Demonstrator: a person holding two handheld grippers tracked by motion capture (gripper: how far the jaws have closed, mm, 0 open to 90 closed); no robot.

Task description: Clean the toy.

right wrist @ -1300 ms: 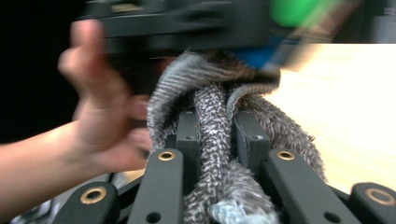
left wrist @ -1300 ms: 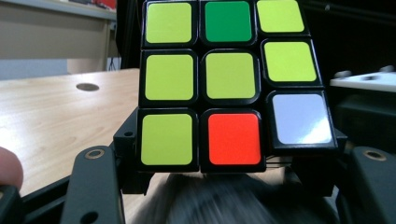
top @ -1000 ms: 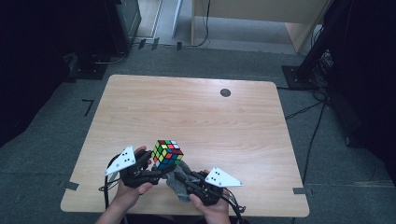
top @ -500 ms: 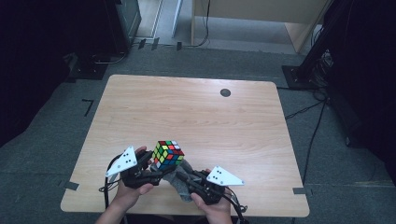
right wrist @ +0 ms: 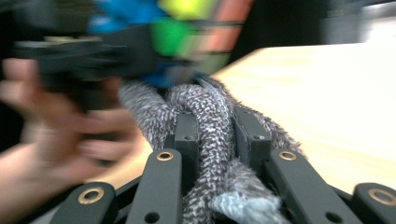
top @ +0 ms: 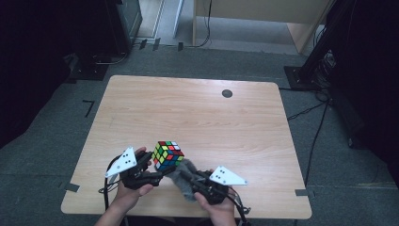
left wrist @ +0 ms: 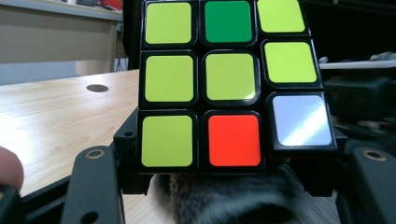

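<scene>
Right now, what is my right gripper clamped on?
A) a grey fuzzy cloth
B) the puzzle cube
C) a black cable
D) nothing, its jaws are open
A: in the right gripper view the right gripper has its jaws pinched on a bunched grey cloth, while the puzzle cube sits in the left gripper.

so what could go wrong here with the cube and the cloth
The multicoloured puzzle cube is held above the light wooden table by the left gripper at its lower edge only, so rubbing may twist it loose. The grey fuzzy cloth bunched in the right gripper could snag on the left jaws.
</scene>
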